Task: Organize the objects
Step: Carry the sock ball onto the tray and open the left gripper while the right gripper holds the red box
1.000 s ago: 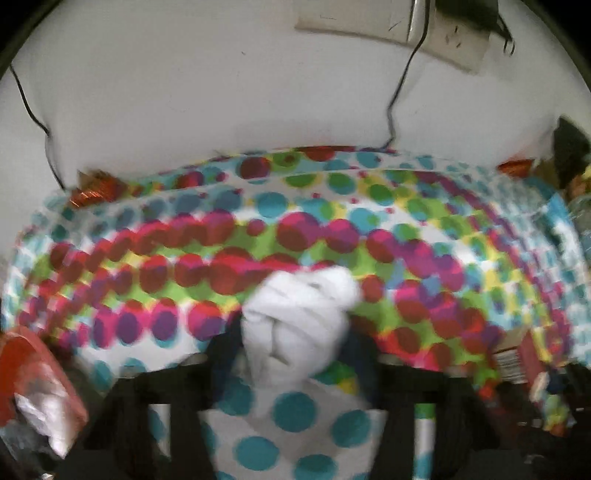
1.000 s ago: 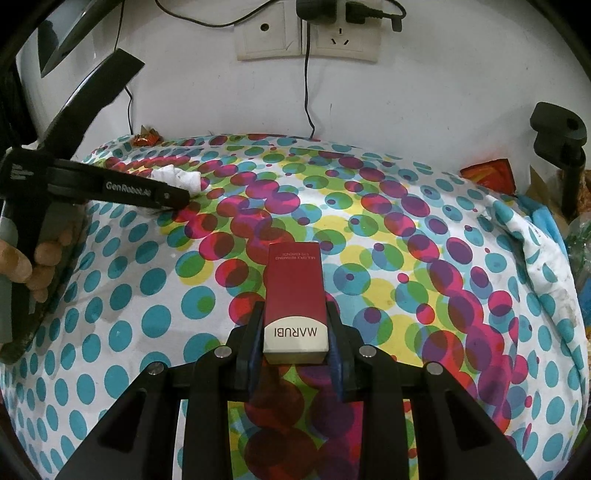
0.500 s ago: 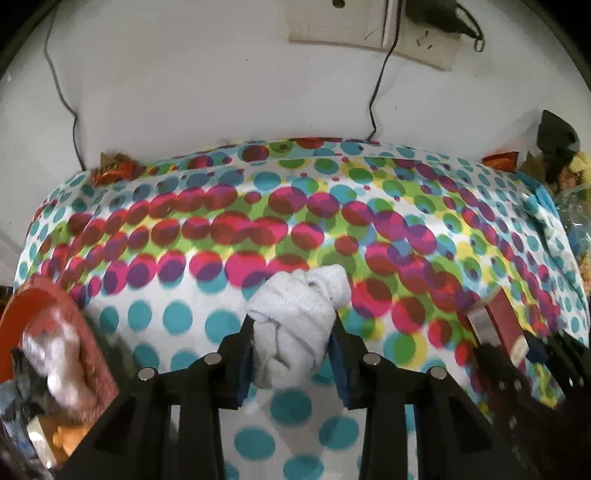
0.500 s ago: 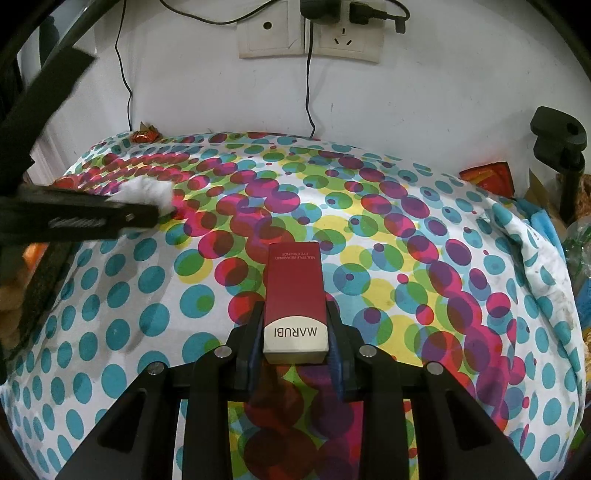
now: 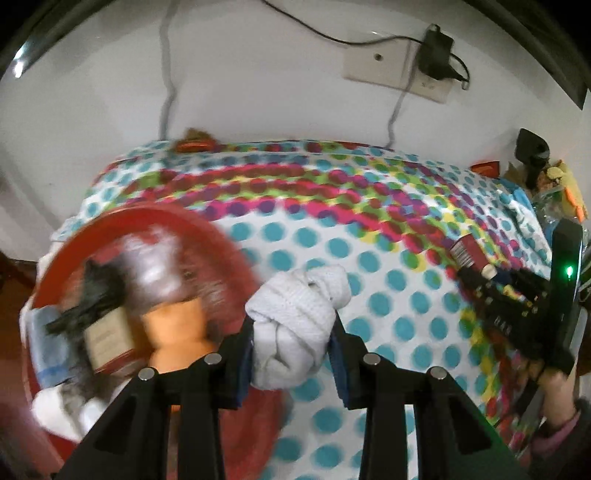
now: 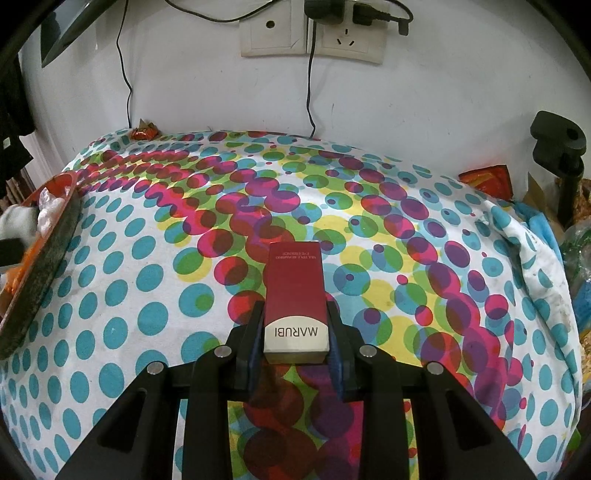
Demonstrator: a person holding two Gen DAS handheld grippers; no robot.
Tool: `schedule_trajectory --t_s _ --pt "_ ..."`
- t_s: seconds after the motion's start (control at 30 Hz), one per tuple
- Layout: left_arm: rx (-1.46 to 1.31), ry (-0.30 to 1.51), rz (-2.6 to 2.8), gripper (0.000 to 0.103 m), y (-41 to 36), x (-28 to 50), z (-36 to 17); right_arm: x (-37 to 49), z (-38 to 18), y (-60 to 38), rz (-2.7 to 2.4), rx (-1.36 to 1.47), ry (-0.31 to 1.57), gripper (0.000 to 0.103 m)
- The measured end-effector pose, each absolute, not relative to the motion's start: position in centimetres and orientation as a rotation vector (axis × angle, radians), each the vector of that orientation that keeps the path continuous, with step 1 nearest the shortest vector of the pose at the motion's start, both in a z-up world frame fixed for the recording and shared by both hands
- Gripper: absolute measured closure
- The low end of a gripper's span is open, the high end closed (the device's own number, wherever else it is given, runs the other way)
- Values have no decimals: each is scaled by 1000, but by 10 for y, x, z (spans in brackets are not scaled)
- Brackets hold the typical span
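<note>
My left gripper (image 5: 291, 332) is shut on a white knotted cloth bundle (image 5: 295, 314) and holds it above the dotted bedsheet (image 5: 369, 258), at the right rim of a red basin (image 5: 155, 218). The blurred basin holds an orange item (image 5: 177, 325), a black item, a small box and pale cloths. My right gripper (image 6: 295, 332) is shut on a dark red MARUBI box (image 6: 294, 284) low over the sheet's middle. In the left wrist view that box (image 5: 467, 253) shows at the right with the right gripper and a hand (image 5: 554, 391). The basin's rim (image 6: 55, 236) lies at the left of the right wrist view.
Wall sockets (image 6: 310, 35) with plugs and hanging cables sit behind the bed. An orange wrapper (image 6: 146, 131) lies at the back left edge. A black clamp (image 6: 559, 147), a red packet (image 6: 487, 179) and loose clutter crowd the right side.
My left gripper closed on the white cloth, lifted it and carried it left; the red basin has come into view beside it. It has left the right wrist view. The right gripper kept still.
</note>
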State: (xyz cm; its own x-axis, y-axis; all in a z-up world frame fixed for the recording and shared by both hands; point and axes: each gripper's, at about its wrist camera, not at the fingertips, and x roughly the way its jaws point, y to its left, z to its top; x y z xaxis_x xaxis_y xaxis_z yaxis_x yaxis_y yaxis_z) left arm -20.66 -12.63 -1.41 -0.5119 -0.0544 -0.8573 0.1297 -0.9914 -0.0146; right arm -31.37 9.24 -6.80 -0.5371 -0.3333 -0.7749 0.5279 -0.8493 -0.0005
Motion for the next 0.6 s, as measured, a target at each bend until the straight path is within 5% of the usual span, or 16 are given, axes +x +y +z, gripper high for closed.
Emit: schedule_trajectory --t_s 0.6 --pt "1393 222 -2445 67 -260 -146 -33 -310 -69 88 -2380 1109 380 75"
